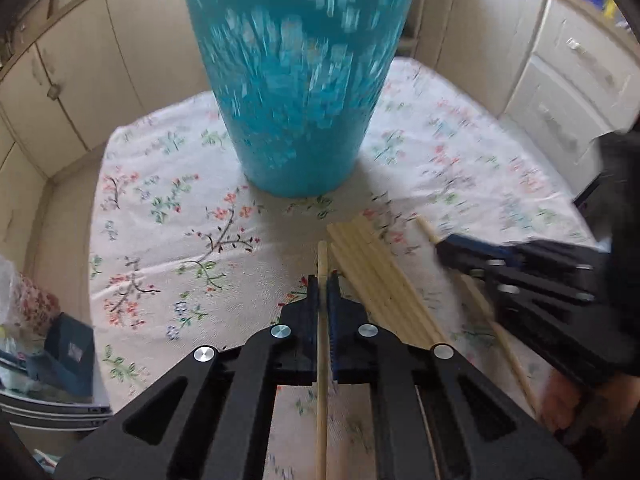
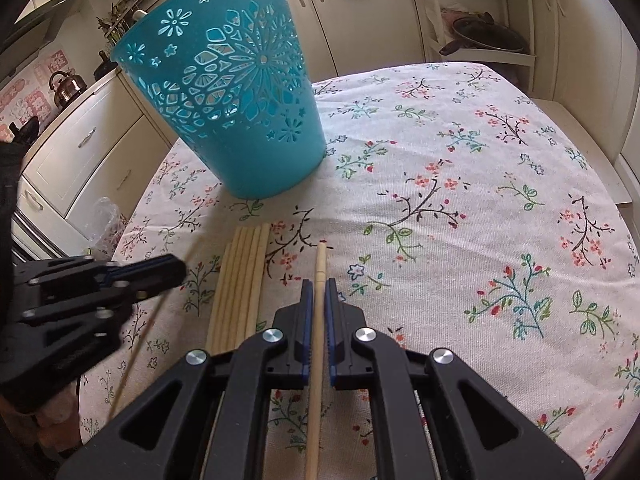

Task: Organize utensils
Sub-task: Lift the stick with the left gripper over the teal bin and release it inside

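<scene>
Chopsticks [image 2: 240,284] bundled on floral tabletop [image 2: 460,152], long axes toward teal basket [image 2: 224,108]. Left fingers [image 1: 322,284] clamped on one stick [image 1: 322,264], right fingers [image 2: 319,290] on another [image 2: 320,268]. Basket ahead, nearer left hand.

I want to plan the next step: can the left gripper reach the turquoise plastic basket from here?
Probably yes: only bare floral tablecloth lies between the left gripper, shut on a wooden chopstick, and the upright turquoise plastic basket.

Left matte black plastic two-finger gripper [image 1: 322,280]: blue ribbed pads, round silver screws, slotted cut-out links. Right matte black plastic two-finger gripper [image 2: 319,286]: identical build. Black sleeve [image 1: 624,184] behind it.
</scene>
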{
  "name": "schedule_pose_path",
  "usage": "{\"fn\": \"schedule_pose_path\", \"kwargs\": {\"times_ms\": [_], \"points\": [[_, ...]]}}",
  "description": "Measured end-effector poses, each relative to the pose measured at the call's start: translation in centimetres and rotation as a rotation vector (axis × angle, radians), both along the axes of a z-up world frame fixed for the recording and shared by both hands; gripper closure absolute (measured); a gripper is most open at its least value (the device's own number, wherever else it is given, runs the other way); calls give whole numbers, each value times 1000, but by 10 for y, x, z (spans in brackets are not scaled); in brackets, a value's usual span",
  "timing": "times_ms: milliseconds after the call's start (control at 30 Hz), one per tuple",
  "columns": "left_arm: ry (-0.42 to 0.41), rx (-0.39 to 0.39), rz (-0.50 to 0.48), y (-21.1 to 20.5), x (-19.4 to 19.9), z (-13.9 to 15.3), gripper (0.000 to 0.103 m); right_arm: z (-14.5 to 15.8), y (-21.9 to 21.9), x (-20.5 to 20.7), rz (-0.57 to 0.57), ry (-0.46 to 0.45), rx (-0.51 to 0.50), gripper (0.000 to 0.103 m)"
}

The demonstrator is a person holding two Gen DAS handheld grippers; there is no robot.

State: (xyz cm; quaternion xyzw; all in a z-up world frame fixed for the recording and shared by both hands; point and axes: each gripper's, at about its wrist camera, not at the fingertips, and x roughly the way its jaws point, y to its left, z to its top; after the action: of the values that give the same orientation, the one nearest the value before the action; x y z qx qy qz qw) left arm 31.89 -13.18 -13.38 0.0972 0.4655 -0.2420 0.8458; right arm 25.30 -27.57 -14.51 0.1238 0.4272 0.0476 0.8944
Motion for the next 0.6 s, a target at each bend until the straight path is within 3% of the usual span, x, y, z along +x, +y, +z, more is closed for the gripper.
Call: {"fn": "schedule_pose_path", "kwargs": {"times_ms": [167, 333, 433, 600], "points": [[-81, -247, -40, 31, -21, 64, 99, 0, 0, -2, -6, -4, 16, 96], [-261, -457, 35, 51, 0, 146, 99, 0, 0, -2, -13, -6, 19, 96], [-364, -499, 130, 43, 28, 177, 99, 0, -1, -3, -15, -8, 24, 96], [-459, -564, 270, 29, 73, 199, 99, -1, -3, -3, -16, -8, 35, 96]]}}
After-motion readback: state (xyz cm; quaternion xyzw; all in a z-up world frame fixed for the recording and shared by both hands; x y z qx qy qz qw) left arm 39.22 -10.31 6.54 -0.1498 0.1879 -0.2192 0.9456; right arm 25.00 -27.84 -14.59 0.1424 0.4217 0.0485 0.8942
